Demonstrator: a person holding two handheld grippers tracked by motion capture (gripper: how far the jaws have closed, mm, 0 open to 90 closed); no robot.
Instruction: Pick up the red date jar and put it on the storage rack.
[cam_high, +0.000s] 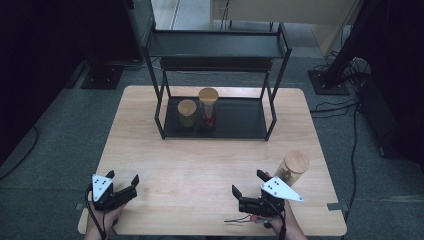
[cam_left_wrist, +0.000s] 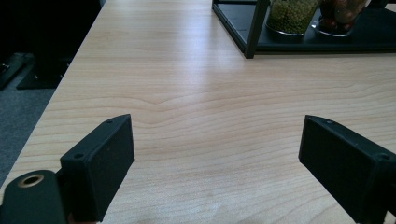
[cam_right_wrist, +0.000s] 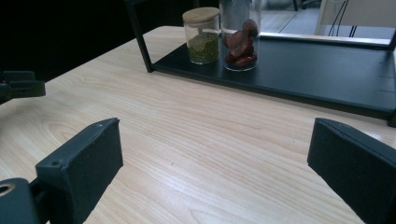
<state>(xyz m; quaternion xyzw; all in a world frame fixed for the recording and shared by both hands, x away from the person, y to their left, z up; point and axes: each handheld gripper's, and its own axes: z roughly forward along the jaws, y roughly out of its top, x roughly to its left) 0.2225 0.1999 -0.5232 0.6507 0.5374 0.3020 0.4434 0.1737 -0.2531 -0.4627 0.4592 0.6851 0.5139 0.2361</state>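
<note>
The bamboo-lidded jar (cam_high: 291, 167) stands near the table's (cam_high: 200, 165) right edge, just beyond the right gripper (cam_high: 248, 183), whose jaws gape wide and empty, so swing them right to straddle its glass body squarely before closing.

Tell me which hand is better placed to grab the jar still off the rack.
Right, probably. The loose jar stands on the table just beside the right gripper, whose fingers are open. The left gripper, also open, sits at the far left edge.

rack (cam_high: 220, 125): table (cam_high: 200, 165) rear | two jars (cam_high: 187, 113): on rack's bottom shelf | third jar (cam_high: 292, 167): table front-right
</note>
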